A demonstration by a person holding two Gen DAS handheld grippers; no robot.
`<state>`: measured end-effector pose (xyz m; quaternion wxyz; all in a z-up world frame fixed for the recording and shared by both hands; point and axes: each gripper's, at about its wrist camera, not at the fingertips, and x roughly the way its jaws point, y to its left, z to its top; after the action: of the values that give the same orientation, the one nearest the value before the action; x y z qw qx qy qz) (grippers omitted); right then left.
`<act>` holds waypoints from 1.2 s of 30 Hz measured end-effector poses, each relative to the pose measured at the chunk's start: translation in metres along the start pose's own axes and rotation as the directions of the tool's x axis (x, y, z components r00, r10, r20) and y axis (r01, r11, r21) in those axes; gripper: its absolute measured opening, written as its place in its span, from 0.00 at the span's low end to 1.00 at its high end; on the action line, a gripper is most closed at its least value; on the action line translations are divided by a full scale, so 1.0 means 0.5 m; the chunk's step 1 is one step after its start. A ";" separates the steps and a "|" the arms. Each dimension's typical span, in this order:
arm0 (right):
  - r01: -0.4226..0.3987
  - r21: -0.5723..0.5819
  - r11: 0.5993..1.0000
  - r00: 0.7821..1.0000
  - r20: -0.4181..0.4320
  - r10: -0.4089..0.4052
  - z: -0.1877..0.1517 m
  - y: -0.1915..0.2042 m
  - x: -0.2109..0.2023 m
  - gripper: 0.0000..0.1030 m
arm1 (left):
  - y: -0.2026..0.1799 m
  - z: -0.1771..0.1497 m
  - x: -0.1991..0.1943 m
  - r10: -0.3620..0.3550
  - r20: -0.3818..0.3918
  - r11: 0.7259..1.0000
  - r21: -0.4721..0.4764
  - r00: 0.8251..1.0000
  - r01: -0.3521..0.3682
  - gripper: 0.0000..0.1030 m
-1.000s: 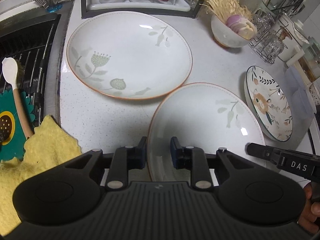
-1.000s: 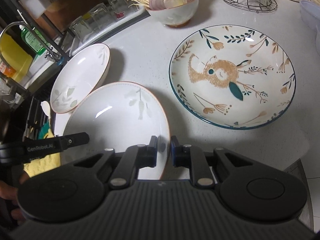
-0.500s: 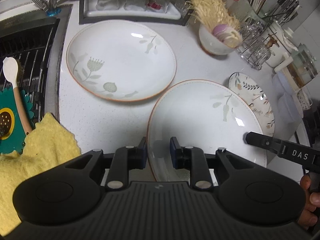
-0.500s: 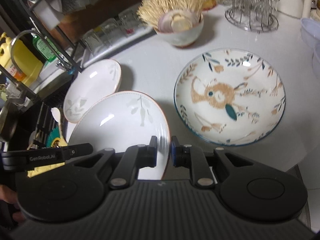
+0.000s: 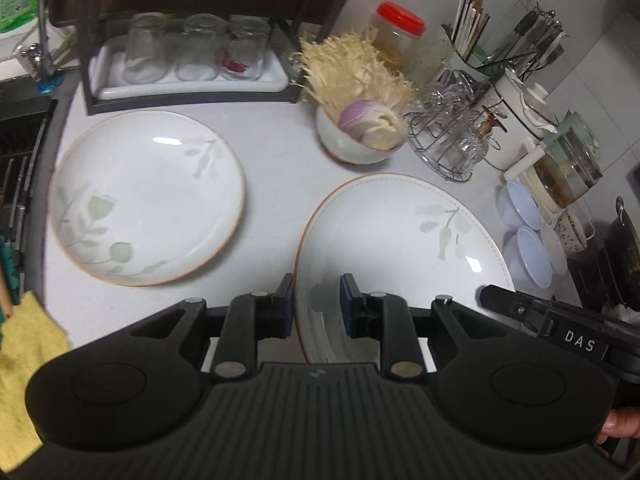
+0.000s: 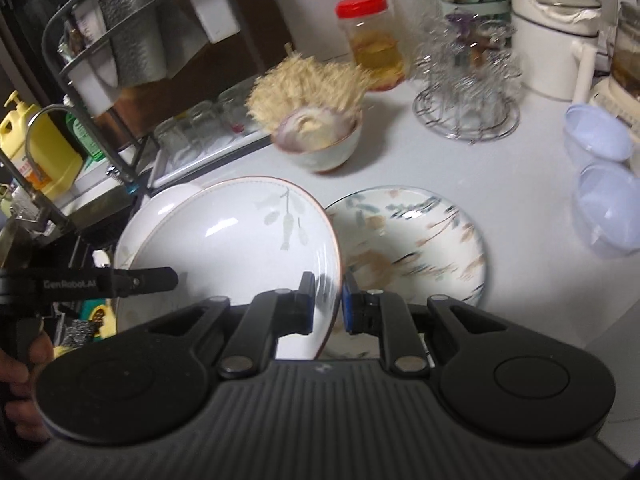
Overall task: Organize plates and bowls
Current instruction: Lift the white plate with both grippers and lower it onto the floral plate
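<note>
Lifted higher off the worktop (image 5: 276, 168) since before, plate (image 5: 400, 240) hangs between left gripper (image 5: 316, 304) and right gripper (image 6: 326, 300), jaws clamped on opposite rims for balance.

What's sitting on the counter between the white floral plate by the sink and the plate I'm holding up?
Nothing: bare white countertop separates the resting floral plate from the held plate in the left wrist view.

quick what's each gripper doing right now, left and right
Left gripper: shut on the white leaf plate's near rim.
Right gripper: shut on the same white leaf plate, at its opposite rim.
</note>
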<state>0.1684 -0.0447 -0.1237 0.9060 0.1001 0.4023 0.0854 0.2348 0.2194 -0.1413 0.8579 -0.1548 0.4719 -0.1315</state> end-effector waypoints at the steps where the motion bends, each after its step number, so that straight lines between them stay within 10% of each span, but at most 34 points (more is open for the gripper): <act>1: 0.005 -0.002 1.000 1.000 0.001 -0.005 0.006 -0.014 0.000 0.16 | -0.015 0.003 0.008 -0.001 -0.001 1.000 -0.005 1.000 0.001 0.26; 36: 0.018 -0.014 1.000 0.995 -0.101 -0.019 0.058 -0.220 0.132 0.16 | -0.183 0.054 0.258 0.197 -0.204 0.980 0.016 0.959 -0.198 0.28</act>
<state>0.2422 -0.1389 -0.1792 0.8858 0.0860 0.4482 0.0844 0.3176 0.0915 -0.1911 0.8132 -0.0946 0.5711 -0.0596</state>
